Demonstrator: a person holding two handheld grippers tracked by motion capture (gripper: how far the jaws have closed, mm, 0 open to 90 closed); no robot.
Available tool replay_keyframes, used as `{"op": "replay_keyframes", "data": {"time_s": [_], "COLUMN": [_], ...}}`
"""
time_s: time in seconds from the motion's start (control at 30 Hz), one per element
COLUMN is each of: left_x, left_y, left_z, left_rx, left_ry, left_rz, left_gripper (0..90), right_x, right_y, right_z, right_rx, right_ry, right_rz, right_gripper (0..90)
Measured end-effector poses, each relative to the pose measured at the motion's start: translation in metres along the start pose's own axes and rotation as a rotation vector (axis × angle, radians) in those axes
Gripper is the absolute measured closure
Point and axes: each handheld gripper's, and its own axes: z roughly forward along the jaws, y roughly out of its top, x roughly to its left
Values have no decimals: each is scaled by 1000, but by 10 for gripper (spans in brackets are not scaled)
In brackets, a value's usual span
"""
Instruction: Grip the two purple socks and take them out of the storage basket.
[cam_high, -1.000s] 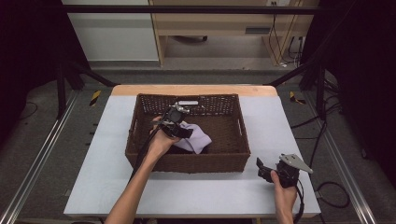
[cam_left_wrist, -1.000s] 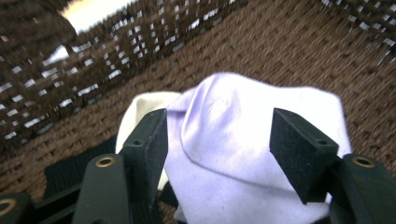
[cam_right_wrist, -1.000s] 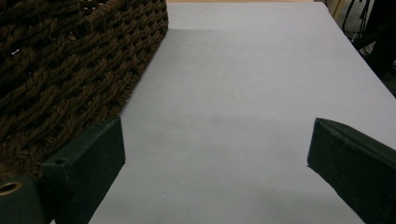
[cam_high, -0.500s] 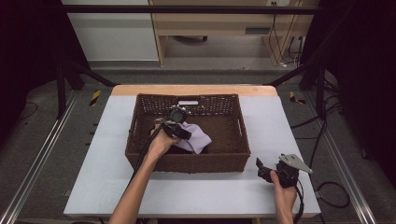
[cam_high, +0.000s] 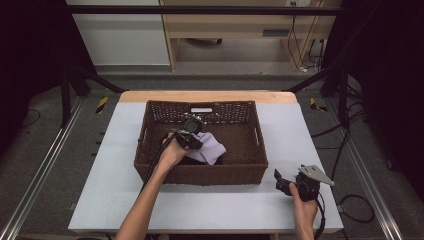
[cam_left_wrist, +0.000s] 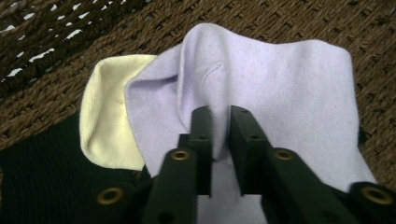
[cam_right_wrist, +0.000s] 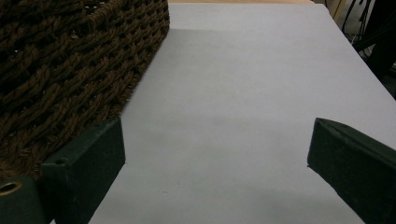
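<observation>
Lavender cloth (cam_left_wrist: 261, 84) is pinched between the nearly closed jaws of the left tool (cam_left_wrist: 219, 116), which grips a raised fold of it at the centre of the left gripper view. In the high view this left tool (cam_high: 192, 134) sits inside the brown wicker basket (cam_high: 250, 167) at the middle of the frame, with the lavender cloth (cam_high: 212, 149) spread just to its lower right on the basket floor. A pale yellow cloth (cam_left_wrist: 105, 116) lies partly under the lavender one at the left of the left gripper view, and a black cloth (cam_left_wrist: 42, 172) fills the lower left corner. The right tool (cam_high: 280, 182) rests at the lower right of the high view on the white counter (cam_high: 110, 200), just beside the basket's front right corner. Its jaws stand wide apart, holding nothing, with bare counter (cam_right_wrist: 243, 116) between them and basket weave (cam_right_wrist: 56, 60) at the upper left of the right gripper view.
</observation>
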Motion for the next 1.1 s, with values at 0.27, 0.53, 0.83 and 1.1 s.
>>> {"op": "replay_keyframes", "data": {"time_s": [0.27,0.53,0.83,1.1], "left_x": [0,0,-2,-6], "left_y": [-6,-9,-12,-24], "left_z": [-19,-38,-67,-107], "left_rx": [-188,-370,-554,-657], "left_ry": [-35,-26,-14,-21], "left_rz": [20,29,14,-2], "left_gripper": [856,861,864,863], "right_x": [0,-1,-1,-1], "right_y": [0,0,0,0], "right_z": [0,0,0,0], "right_rx": [-2,-2,-3,-4], "right_ry": [0,4,7,4], "right_rz": [2,8,7,8], "right_gripper": [46,46,48,48]}}
